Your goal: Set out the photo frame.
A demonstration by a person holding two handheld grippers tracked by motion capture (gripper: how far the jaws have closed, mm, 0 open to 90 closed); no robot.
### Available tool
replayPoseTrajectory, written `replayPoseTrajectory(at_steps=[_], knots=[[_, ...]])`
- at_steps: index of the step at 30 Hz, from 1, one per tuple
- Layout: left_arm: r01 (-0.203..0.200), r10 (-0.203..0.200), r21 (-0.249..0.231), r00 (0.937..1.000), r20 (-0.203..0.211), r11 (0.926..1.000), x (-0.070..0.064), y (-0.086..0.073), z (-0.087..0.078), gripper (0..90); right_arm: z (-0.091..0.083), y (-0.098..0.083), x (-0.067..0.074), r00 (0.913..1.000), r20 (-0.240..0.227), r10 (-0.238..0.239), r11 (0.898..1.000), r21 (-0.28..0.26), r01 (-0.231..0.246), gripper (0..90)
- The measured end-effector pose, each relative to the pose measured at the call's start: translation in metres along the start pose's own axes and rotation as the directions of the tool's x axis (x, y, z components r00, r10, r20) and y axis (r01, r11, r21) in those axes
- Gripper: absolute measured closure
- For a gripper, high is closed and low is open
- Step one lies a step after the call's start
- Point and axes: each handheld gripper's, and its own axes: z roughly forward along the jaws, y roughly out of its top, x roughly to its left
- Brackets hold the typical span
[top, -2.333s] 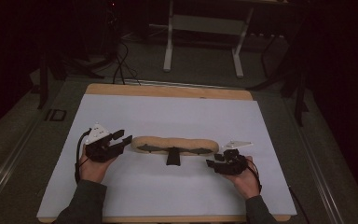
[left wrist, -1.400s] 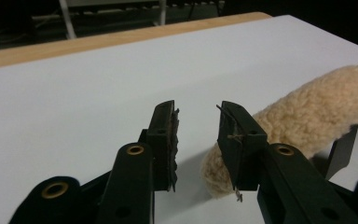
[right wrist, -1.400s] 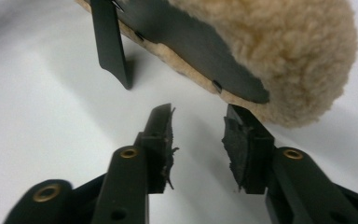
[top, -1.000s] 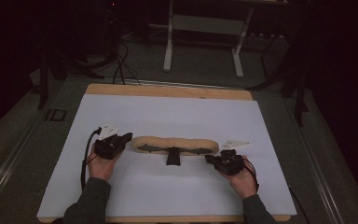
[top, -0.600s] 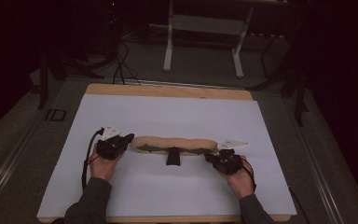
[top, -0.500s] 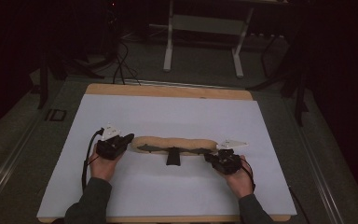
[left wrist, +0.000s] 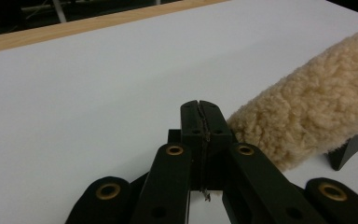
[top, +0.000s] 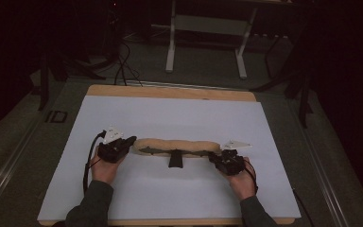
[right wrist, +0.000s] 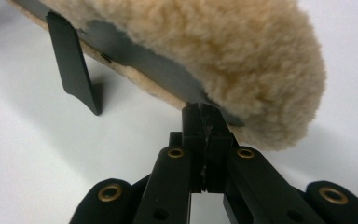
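Dark floor, cables and a metal stand (top: 205, 28) fill the top of the high view, and below them a wooden-edged surface (top: 170, 92) carries a large white sheet (top: 170, 123). Across the middle of that sheet lies a long fleece-covered pad (top: 177, 145), stretched left to right, with a black strap (top: 175, 159) hanging from its near edge. We have the left claw (top: 123, 144) at the pad's left end and the right claw (top: 217, 158) at its right end, one hand at each, which we judge is how a long limp thing is best lifted or turned evenly. In the left gripper view, the left claw (left wrist: 200, 112) has its jaws pressed together with nothing visible between them; the pad (left wrist: 317, 107) sits just beside it at the right of the frame, and we cannot tell if they touch. The right gripper view shows what the overhead camera cannot: the pad's (right wrist: 205, 42) dark underside band and the strap (right wrist: 72, 60) standing off the sheet. There the right claw (right wrist: 204, 114) is also closed, its tip at that dark lower edge; whether it pinches the edge we cannot tell.
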Motion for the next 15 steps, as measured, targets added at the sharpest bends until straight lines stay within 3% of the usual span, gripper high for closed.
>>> replayPoseTrajectory(at_steps=[15], knots=[[-0.010,0.010,0.003,0.9999,0.011,0.9999,-0.0050,-0.0042,-0.0070,90.0,-0.0018,0.0009,-0.0045,0.9993,0.020,0.031,0.999,-0.010,-0.031,90.0]])
